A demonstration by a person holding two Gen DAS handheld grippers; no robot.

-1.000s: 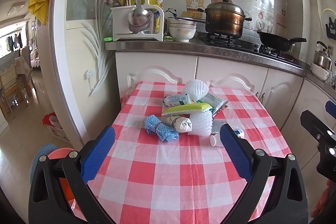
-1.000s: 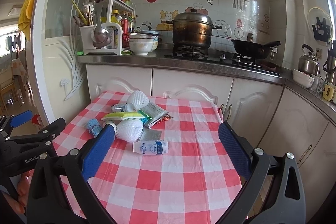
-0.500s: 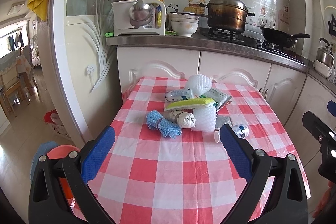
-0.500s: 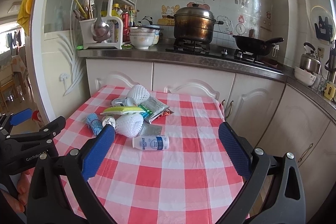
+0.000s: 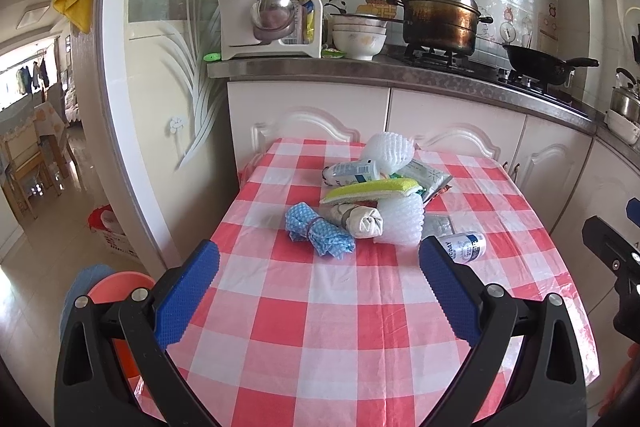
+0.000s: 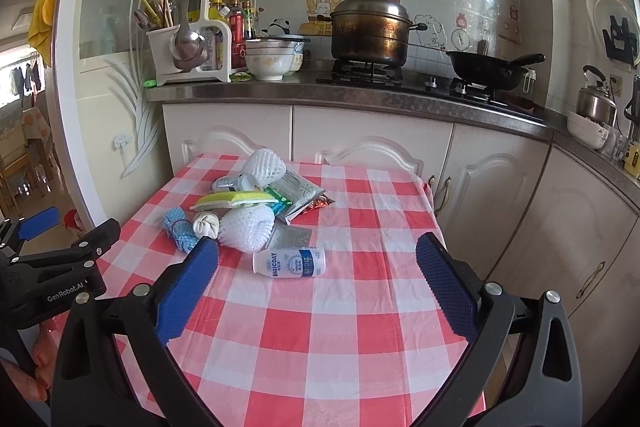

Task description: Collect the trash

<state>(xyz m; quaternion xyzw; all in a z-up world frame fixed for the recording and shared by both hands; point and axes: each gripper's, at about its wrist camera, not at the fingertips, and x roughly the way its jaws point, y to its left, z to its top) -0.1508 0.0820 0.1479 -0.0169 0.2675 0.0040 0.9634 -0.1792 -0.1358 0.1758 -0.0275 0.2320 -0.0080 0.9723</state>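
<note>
Hovering over the checked worktop [image 6: 360, 327], left gripper [image 5: 318, 291] and right gripper [image 6: 318, 285] gape empty (jaws wide apart); a yogurt bottle [image 6: 289, 263] lies beside the trash pile [image 6: 248, 203].

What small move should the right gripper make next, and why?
Probably ease the right gripper forward and down to the white bottle: it lies on its side, apart from the pile, nearest the open, empty jaws.
</note>
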